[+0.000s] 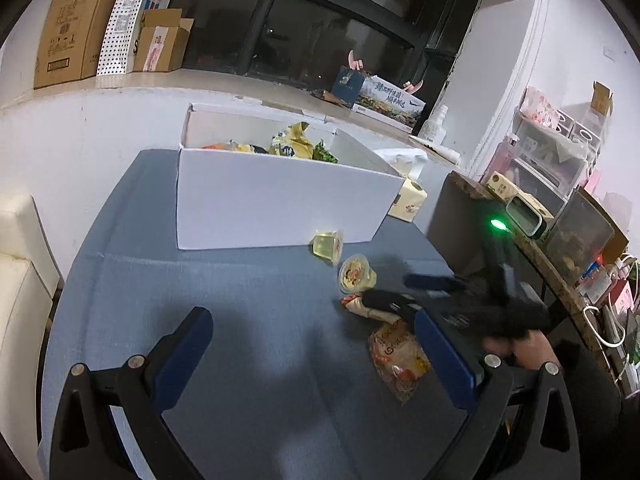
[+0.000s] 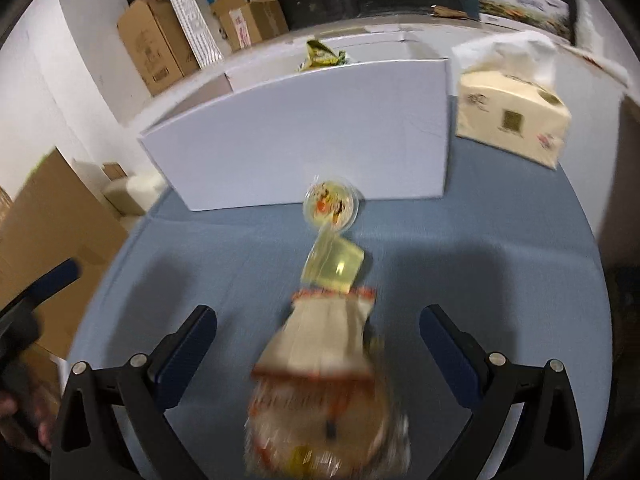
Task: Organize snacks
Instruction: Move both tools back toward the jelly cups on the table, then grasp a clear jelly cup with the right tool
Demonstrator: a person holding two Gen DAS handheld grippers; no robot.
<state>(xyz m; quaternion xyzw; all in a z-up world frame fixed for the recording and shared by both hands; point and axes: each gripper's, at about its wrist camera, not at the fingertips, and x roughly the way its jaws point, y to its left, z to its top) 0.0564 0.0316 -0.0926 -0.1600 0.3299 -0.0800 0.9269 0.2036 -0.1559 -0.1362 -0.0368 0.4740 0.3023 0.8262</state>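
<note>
A white box (image 1: 280,200) with several snack packets (image 1: 290,144) in it stands at the back of the blue table (image 1: 200,280). Two yellow jelly cups (image 1: 328,245) (image 1: 356,274) lie in front of it; they also show in the right wrist view (image 2: 331,202) (image 2: 334,266). A clear orange-printed snack bag (image 1: 396,354) lies on the table. My right gripper (image 2: 318,332) is open, its fingers either side of this bag (image 2: 324,380). In the left wrist view the right gripper (image 1: 404,292) shows over the bag's top. My left gripper (image 1: 312,344) is open and empty above the table.
A tissue box (image 2: 512,120) stands right of the white box. Cardboard boxes (image 1: 80,24) sit on the window ledge behind. A cluttered shelf (image 1: 560,184) and a dark counter (image 1: 540,256) are at the right. A brown carton (image 2: 44,248) is at the left.
</note>
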